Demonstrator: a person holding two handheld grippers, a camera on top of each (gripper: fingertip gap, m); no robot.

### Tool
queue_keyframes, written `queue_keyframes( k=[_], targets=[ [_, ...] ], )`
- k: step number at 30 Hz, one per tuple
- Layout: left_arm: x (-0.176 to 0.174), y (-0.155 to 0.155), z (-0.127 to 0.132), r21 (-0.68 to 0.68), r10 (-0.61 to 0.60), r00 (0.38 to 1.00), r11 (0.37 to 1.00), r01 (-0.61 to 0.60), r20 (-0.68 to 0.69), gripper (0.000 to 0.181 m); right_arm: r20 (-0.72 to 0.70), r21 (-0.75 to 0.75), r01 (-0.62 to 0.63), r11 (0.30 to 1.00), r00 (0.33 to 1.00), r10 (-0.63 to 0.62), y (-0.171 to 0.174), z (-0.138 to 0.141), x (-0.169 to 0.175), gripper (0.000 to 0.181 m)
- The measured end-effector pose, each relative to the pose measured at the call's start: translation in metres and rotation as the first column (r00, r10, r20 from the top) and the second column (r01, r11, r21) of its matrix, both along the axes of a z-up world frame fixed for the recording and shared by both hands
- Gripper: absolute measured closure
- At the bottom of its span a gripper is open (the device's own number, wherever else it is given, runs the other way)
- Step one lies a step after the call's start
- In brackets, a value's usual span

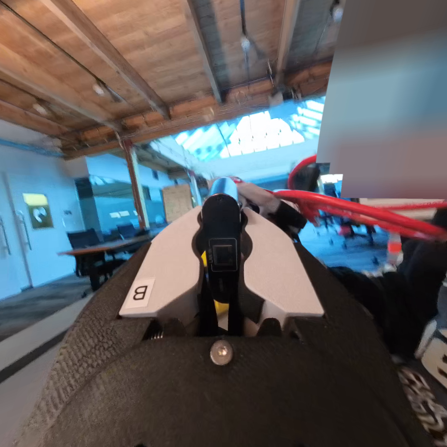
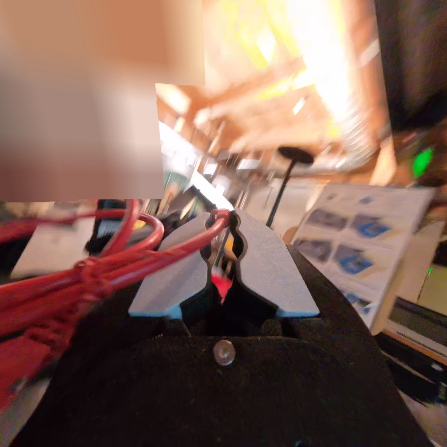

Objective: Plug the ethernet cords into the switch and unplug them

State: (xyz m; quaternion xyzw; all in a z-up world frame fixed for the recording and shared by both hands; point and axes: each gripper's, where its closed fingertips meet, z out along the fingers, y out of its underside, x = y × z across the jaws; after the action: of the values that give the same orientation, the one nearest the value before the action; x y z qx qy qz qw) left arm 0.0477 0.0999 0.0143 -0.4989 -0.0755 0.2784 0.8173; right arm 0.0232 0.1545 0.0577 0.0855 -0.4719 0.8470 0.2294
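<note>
An open office: desk (image 1: 101, 250) and black chairs (image 1: 83, 238) at nine o'clock, white door (image 1: 14, 232), wooden beam ceiling (image 1: 135, 60), skylight (image 1: 254, 135) at twelve

Red cords (image 1: 362, 212) cut off at right edge, right-view background motion-blurred

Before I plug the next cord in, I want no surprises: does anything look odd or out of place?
Yes. The left gripper holds the black switch lifted off the table, its port facing the camera. The right gripper pinches one red ethernet cord beside its plug; the remaining cords hang bundled.
</note>
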Motion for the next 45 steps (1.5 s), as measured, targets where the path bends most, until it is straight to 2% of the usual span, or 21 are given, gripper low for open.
queue_keyframes(
  k=[2,3,4,6,9,10,11,13,15,16,17,19,21,25,30,31,33,37,38,41,45],
  targets=[
    [0.006,-0.039,0.02,0.176,-0.056,0.998,0.983,0.056,-0.005,0.155,0.131,-0.157,-0.048,0.986,0.989,0.069,0.062,0.031,-0.032,0.17],
    [0.006,-0.046,0.023,0.199,-0.044,0.999,0.979,0.047,-0.019,0.155,0.146,-0.141,-0.022,0.99,0.988,0.043,0.085,0.036,-0.045,0.169],
    [0.005,-0.041,0.021,0.178,-0.032,0.999,0.983,0.036,-0.023,0.155,0.133,-0.056,0.102,0.993,0.987,-0.094,0.097,0.032,-0.06,0.17],
    [0.001,-0.021,0.011,0.108,-0.051,0.999,0.993,0.051,-0.005,0.155,0.062,0.148,0.41,0.9,0.904,-0.423,0.118,0.018,-0.091,0.168],
    [-0.004,-0.013,0.002,0.049,-0.041,0.999,0.998,0.04,0.022,0.156,0.039,0.212,0.64,0.739,0.75,-0.661,0.16,0.02,-0.111,0.169],
    [-0.004,-0.014,0.001,0.051,-0.046,0.999,0.998,0.045,0.023,0.155,0.017,0.256,0.713,0.653,0.672,-0.74,0.174,0.017,-0.119,0.169],
    [-0.003,-0.015,0.003,0.07,-0.061,0.998,0.996,0.059,0.027,0.155,-0.03,0.292,0.79,0.539,0.571,-0.821,0.189,0.014,-0.126,0.169],
    [-0.003,-0.017,0.004,0.106,-0.082,0.996,0.991,0.077,0.04,0.155,-0.173,0.335,0.908,0.251,0.322,-0.931,0.22,0.007,-0.141,0.168],
    [-0.007,-0.017,0.003,0.114,-0.083,0.995,0.991,0.076,0.063,0.155,-0.304,0.38,0.924,-0.048,0.075,-0.95,0.251,-0.004,-0.153,0.169],
    [-0.008,-0.016,0.002,0.111,-0.079,0.994,0.991,0.071,0.069,0.155,-0.378,0.366,0.914,-0.174,-0.025,-0.925,0.262,-0.006,-0.157,0.169],
    [-0.007,-0.016,0.002,0.105,-0.076,0.995,0.992,0.068,0.067,0.155,-0.459,0.322,0.905,-0.277,-0.107,-0.882,0.269,-0.006,-0.158,0.169],
    [-0.005,-0.014,0.002,0.095,-0.074,0.996,0.993,0.069,0.053,0.155,-0.57,0.242,0.868,-0.434,-0.235,-0.788,0.28,-0.007,-0.161,0.169],
    [-0.005,-0.014,0.003,0.093,-0.072,0.996,0.993,0.067,0.05,0.155,-0.636,0.176,0.844,-0.507,-0.296,-0.713,0.284,-0.009,-0.166,0.169],
    [-0.005,-0.015,0.004,0.104,-0.073,0.996,0.992,0.067,0.052,0.155,-0.712,0.102,0.839,-0.535,-0.314,-0.628,0.284,-0.023,-0.18,0.169],
    [-0.005,-0.016,0.004,0.103,-0.067,0.997,0.993,0.062,0.05,0.155,-0.754,0.144,0.821,-0.552,-0.27,-0.599,0.296,-0.053,-0.202,0.169],
    [-0.005,-0.016,0.004,0.103,-0.067,0.996,0.993,0.062,0.053,0.155,-0.762,0.162,0.821,-0.547,-0.249,-0.598,0.296,-0.057,-0.205,0.17],
    [-0.006,-0.015,0.003,0.1,-0.071,0.996,0.993,0.065,0.061,0.155,-0.776,0.23,0.828,-0.511,-0.161,-0.61,0.287,-0.069,-0.211,0.168],
    [-0.007,-0.013,0.001,0.089,-0.069,0.995,0.994,0.063,0.069,0.155,-0.728,0.442,0.811,-0.384,0.073,-0.682,0.251,-0.093,-0.218,0.158],
    [-0.007,-0.013,0.001,0.088,-0.071,0.995,0.994,0.064,0.071,0.155,-0.68,0.511,0.792,-0.333,0.136,-0.72,0.242,-0.1,-0.218,0.155],
    [-0.008,-0.013,0.001,0.084,-0.072,0.994,0.994,0.066,0.079,0.155,-0.454,0.703,0.703,-0.109,0.325,-0.83,0.214,-0.116,-0.216,0.138],
    [-0.009,-0.012,-0.001,0.077,-0.071,0.993,0.995,0.064,0.089,0.155,-0.171,0.816,0.568,0.107,0.413,-0.895,0.206,-0.128,-0.214,0.136]
  ],
)
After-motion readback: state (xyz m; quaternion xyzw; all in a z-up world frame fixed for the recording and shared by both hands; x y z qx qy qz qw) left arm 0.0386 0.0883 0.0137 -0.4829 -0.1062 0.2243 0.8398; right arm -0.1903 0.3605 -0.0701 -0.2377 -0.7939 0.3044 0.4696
